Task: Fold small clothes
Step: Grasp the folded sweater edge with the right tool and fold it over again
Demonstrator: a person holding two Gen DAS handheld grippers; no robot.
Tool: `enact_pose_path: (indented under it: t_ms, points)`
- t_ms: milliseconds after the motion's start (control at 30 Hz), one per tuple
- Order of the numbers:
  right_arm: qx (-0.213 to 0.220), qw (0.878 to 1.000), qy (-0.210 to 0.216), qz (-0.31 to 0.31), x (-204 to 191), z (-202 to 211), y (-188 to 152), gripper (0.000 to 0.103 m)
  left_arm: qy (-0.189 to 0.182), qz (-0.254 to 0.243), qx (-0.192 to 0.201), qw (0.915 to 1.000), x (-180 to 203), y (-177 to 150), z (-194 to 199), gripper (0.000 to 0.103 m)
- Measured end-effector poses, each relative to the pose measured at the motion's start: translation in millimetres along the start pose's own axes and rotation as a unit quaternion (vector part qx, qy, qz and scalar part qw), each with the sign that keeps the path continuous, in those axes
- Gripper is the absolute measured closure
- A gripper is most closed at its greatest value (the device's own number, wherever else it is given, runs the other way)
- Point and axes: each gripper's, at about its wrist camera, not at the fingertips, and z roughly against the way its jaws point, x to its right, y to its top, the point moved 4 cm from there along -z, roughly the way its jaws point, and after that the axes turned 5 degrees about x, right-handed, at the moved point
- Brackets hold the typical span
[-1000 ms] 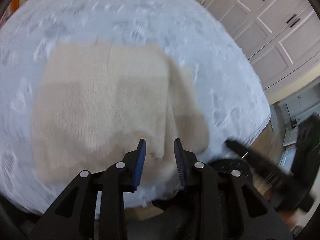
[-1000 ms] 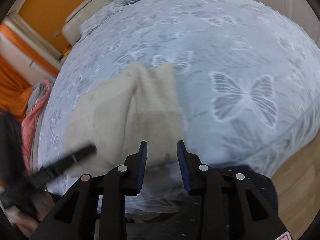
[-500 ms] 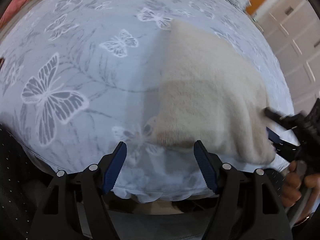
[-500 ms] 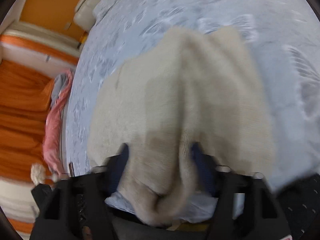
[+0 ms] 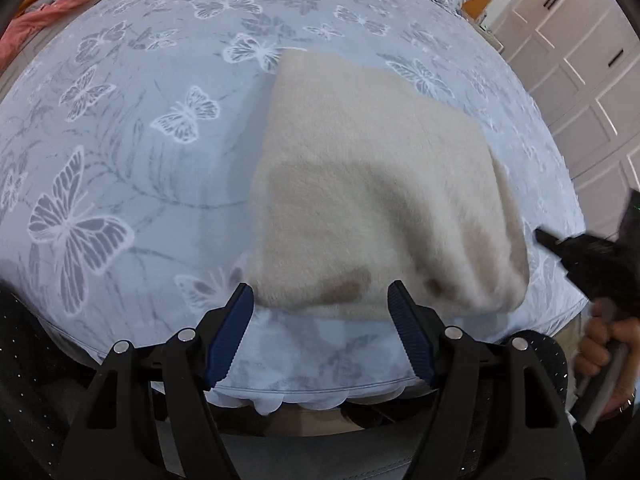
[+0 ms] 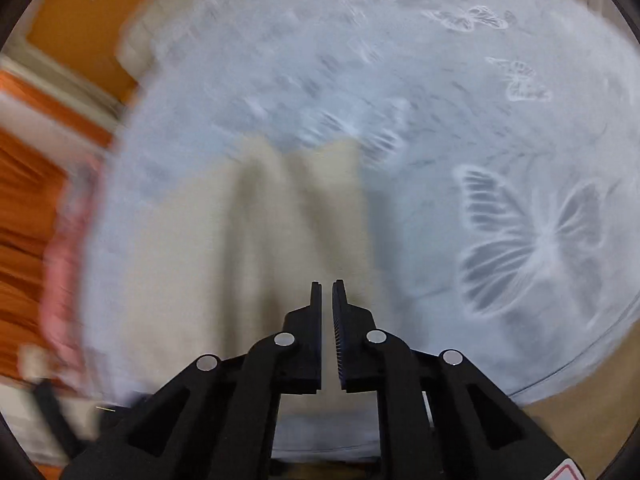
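Meanwhile, left tongs [image 5: 320, 300] wide, empty.

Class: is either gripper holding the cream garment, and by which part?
Left gripper, just opened wide, holds nothing; the fuzzy cream knitted garment lies free beyond its fingertips. Right gripper, jaws just easing open, stands almost shut; blur hides any grip.

Right claw [image 6: 327, 285], nearly closed, over cream garment [image 6: 192, 264] (blurred) on butterfly bedspread [image 6: 500, 120].
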Motion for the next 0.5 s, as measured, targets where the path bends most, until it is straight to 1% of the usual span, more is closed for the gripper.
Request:
enact_pose_path:
  t_ms: [33,67,100,133,200,300,333,367,400,433,500]
  points:
    - [0.002,1.000,0.014,0.002,-8,4,-2,0.059,0.002,-0.006,0.001,1.0000,1,0,0,0.036]
    - [-0.001,1.000,0.020,0.010,-15,3,-4,0.044,0.002,-0.009,0.002,1.0000,3,0,1,0.036]
    - [-0.008,0.999,0.025,0.023,-20,0,-7,0.042,0.004,-0.013,0.002,0.9999,2,-1,1,0.036]
    - [-0.024,0.999,0.024,0.040,-30,-8,-11,0.042,0.005,-0.014,0.000,0.9999,1,-2,1,0.036]
    - [-0.053,0.997,0.015,0.055,-45,-30,-21,0.034,0.008,-0.010,-0.004,0.9999,-3,-6,2,0.036]
    - [-0.102,0.993,0.015,0.053,-56,-67,-33,0.034,0.012,-0.001,-0.005,0.9999,-10,-12,9,0.035]
    - [-0.118,0.992,0.025,0.045,-62,-79,-37,0.043,0.015,0.001,-0.006,0.9999,-13,-14,10,0.035]
    - [-0.123,0.990,0.041,0.048,-72,-82,-37,0.079,0.017,0.003,-0.007,0.9998,-14,-15,11,0.035]
    - [-0.116,0.990,0.046,0.062,-78,-80,-35,0.084,0.016,0.005,-0.010,0.9998,-16,-17,12,0.035]
    - [-0.083,0.991,0.057,0.085,-92,-65,-25,0.086,0.015,0.006,-0.011,0.9998,-17,-18,14,0.035]
    - [-0.022,0.990,0.089,0.106,-109,-29,-5,0.089,0.009,0.007,-0.008,0.9999,-17,-18,20,0.035]
